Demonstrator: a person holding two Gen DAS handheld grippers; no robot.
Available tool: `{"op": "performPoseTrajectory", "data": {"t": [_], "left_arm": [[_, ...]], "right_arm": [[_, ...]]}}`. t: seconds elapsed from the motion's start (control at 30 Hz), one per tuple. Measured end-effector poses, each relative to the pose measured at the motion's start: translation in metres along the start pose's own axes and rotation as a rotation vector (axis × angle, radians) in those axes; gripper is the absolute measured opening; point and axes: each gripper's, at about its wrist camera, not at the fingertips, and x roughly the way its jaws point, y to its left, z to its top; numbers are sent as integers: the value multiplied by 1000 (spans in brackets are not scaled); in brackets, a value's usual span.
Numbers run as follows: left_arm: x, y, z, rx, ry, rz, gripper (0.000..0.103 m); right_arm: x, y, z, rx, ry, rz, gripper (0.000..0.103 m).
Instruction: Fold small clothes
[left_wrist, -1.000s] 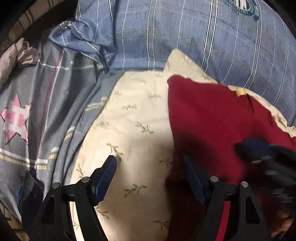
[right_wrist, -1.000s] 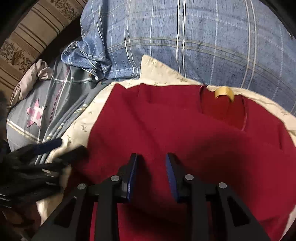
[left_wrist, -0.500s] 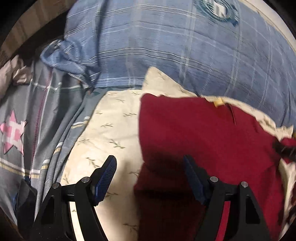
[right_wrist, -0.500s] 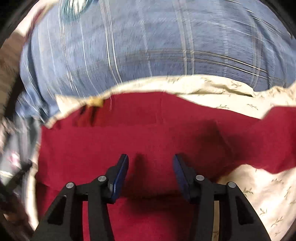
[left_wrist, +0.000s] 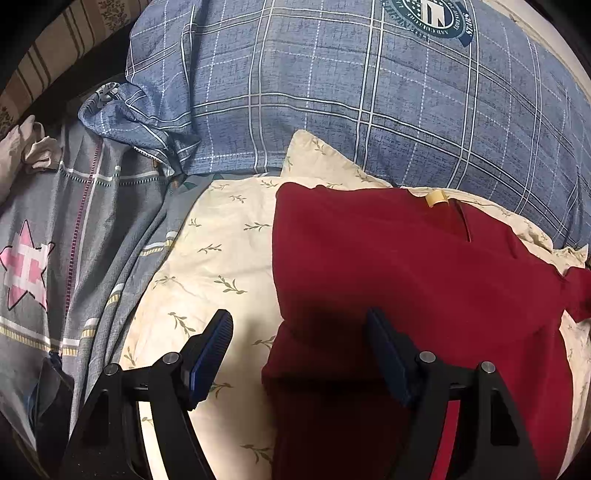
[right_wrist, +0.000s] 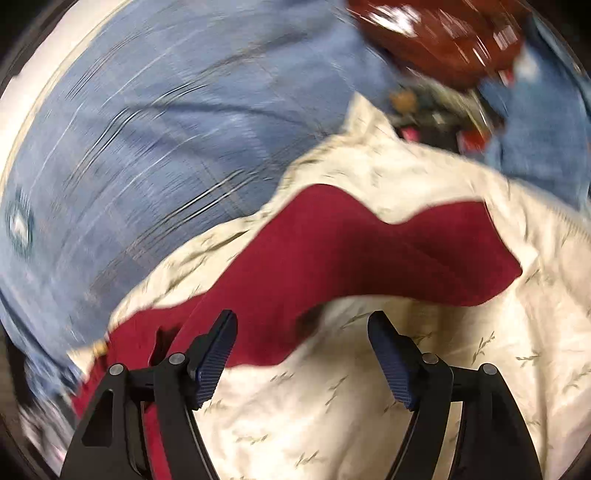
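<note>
A dark red garment (left_wrist: 406, 280) lies partly folded on the cream leaf-print pillow (left_wrist: 218, 266), collar tag up, one sleeve (right_wrist: 369, 251) spread out flat
</note>
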Motion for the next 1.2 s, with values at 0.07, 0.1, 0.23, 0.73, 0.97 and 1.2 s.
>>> {"op": "performPoseTrajectory", "data": {"t": [0.07, 0.1, 0.23, 0.73, 0.97, 1.2], "left_arm": [[2, -1, -1, 8, 2, 6, 73], [2, -2, -1, 9, 4, 8, 73], [2, 3, 0, -6, 7, 9, 73], [-18, 40, 6, -133, -58, -17, 73], [-17, 49, 8, -164, -46, -48, 73], [-20, 45, 10, -151, -52, -71, 73]], "right_arm": [[11, -14, 9, 79, -11, 52, 76], [15, -22, 15, 119, -32, 81, 73], [10, -36, 38, 131, -122, 72, 5], [-96, 207, -58, -652, -238, 246, 6], [14, 288, -215, -969, 211, 307, 39], [2, 255, -190, -838, 139, 327, 68]]}}
